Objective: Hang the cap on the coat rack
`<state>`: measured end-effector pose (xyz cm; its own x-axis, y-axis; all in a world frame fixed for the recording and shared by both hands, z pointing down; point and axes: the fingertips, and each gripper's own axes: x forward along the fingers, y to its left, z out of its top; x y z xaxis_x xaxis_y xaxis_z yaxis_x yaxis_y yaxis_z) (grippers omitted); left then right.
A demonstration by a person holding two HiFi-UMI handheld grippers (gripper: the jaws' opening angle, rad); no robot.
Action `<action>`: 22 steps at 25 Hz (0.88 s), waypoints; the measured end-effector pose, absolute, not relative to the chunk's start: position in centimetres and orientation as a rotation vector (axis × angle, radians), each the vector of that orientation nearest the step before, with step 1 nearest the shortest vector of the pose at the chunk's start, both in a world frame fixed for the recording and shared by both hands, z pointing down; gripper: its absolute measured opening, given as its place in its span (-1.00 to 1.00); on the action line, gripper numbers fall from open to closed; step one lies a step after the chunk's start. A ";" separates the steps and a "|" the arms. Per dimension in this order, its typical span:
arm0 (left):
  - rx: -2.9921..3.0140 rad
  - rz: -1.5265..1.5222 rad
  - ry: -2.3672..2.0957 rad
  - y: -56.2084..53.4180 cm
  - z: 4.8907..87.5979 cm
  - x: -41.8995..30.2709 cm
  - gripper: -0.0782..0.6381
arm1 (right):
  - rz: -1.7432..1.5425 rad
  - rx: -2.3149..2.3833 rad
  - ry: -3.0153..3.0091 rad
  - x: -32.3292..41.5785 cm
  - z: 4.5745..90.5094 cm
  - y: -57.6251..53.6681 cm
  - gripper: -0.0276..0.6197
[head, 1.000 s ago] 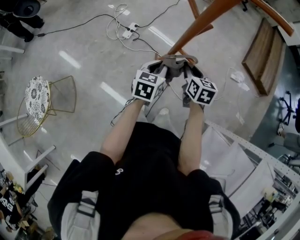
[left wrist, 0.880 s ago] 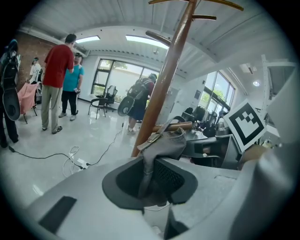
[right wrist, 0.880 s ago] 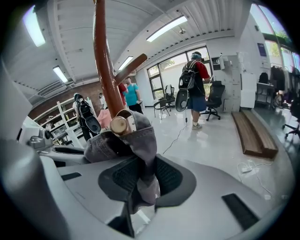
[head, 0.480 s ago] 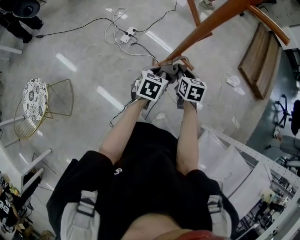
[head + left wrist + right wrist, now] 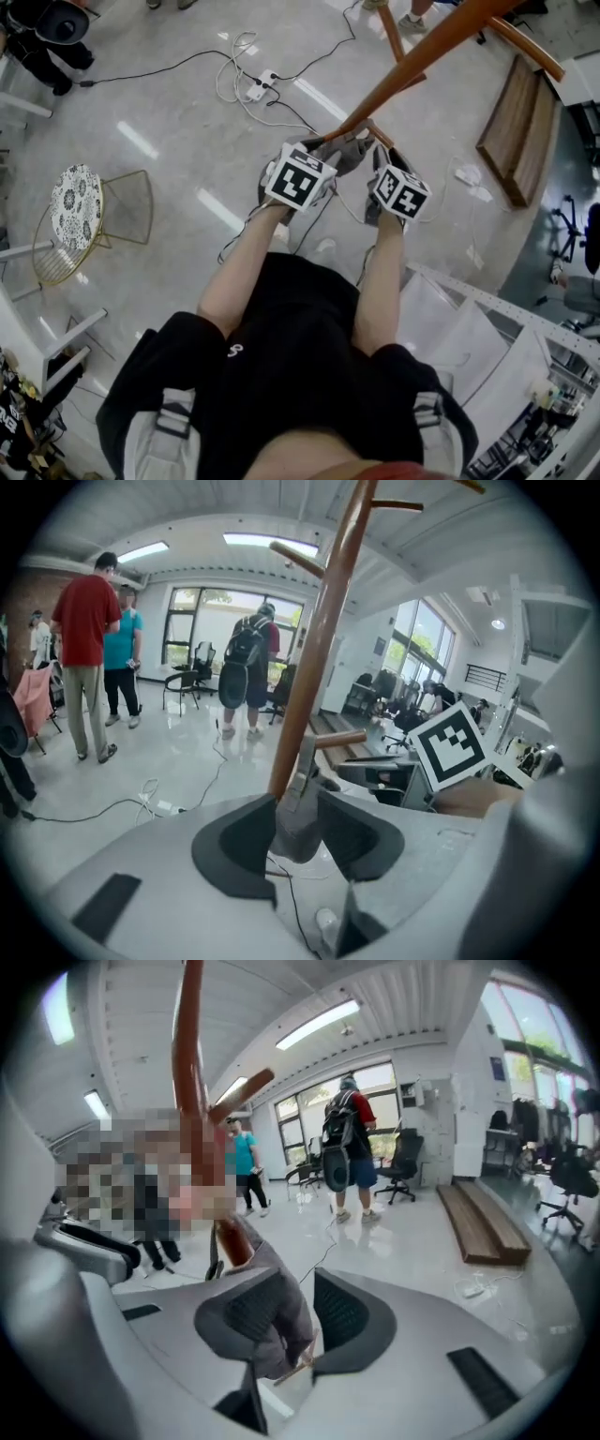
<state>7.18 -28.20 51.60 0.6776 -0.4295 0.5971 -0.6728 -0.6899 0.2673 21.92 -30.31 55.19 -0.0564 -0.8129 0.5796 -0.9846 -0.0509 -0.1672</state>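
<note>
A grey cap (image 5: 345, 150) hangs at a short peg (image 5: 342, 740) of the brown wooden coat rack (image 5: 412, 64), whose pole (image 5: 314, 658) slants up and away. My left gripper (image 5: 323, 157) and right gripper (image 5: 380, 159) flank the cap. In the left gripper view the left gripper (image 5: 298, 834) is opening, with a fold of cap (image 5: 302, 775) hanging between its dark pads. In the right gripper view the right gripper (image 5: 302, 1321) is also opening. There the cap fabric (image 5: 272, 1302) lies against one pad, and a gap shows before the other.
Cables and a power strip (image 5: 255, 82) lie on the shiny floor beyond the rack. A gold wire stool (image 5: 77, 214) stands at the left, a wooden platform (image 5: 520, 112) at the right, and white shelving (image 5: 487, 323) at the lower right. Several people (image 5: 89, 639) stand further off.
Both grippers have stayed at the rack's peg with the cap. The right gripper has drawn a little to the right, away from the left one. The person's arms reach slightly further forward.
</note>
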 end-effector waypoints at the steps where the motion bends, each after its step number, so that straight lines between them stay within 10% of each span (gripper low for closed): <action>1: 2.438 0.662 -0.884 -28.7 50.6 6.9 -0.42 | 0.763 1.996 -1.905 23.0 54.1 -30.1 -0.69; 6: 2.597 0.437 -1.058 -31.7 43.8 6.5 -0.78 | 0.577 2.257 -1.953 25.4 47.0 -29.7 -0.89; 15: 2.677 -0.169 -1.174 -35.2 28.4 6.9 -0.79 | 0.064 2.421 -2.483 21.3 28.4 -32.2 -0.93; 22: 2.709 -0.064 -1.370 -33.2 30.9 4.9 -0.79 | 0.033 2.303 -2.307 18.3 30.2 -31.3 -0.93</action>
